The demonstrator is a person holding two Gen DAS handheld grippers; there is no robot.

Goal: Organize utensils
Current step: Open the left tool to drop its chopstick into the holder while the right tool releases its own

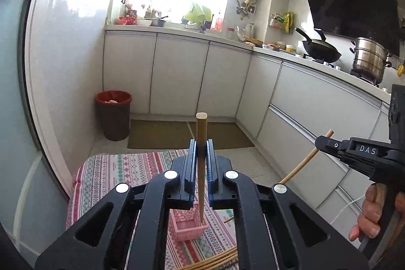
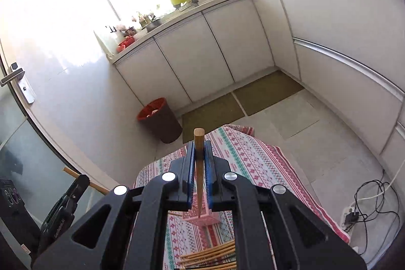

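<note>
Chopsticks are mid-sort; the left tongs (image 1: pixel 201 151) grip one chopstick (image 1: pixel 201 143), the right tongs (image 2: pixel 200 152) another (image 2: pixel 199 156), both above the pink basket (image 1: pixel 188 228) on the patterned tabletop (image 2: pixel 253 156); its contents seem hidden, and a loose pile (image 2: pixel 212 257) awaits.

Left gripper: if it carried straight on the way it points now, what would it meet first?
Probably nothing nearby. The left gripper, shut on a chopstick, points past the patterned cloth toward the brown floor mat by the cabinets; depth is uncertain.
</note>
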